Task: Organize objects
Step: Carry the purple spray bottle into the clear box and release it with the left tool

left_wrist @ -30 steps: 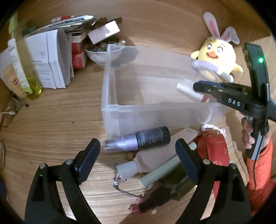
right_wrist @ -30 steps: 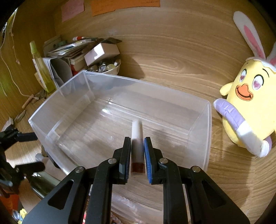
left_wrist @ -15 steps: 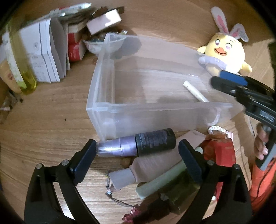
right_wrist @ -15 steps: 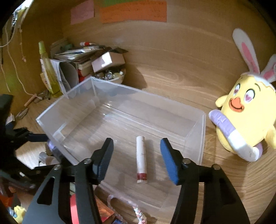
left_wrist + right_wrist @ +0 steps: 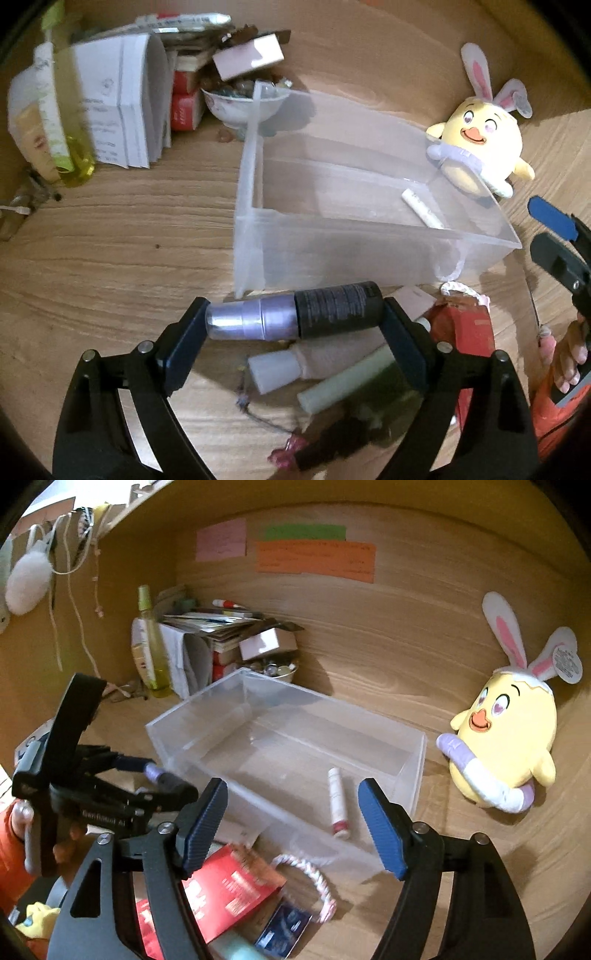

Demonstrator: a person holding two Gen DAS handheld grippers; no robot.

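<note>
A wooden desk [image 5: 122,236] with a wooden back wall is seen, where a clear plastic bin [image 5: 255,206] stands near the middle. A small white tube [image 5: 338,806] with a red end lies flat inside the bin, near its right wall. The right gripper [image 5: 293,825] is held above the bin's near edge with its jaws opening and nothing between them. The left gripper [image 5: 295,332] is spread wide around a purple and black bottle [image 5: 295,317] lying just in front of the bin; the jaws are closing and whether the pads press its ends cannot be told. A yellow plush chick [image 5: 506,738] sits to the right of the bin.
</note>
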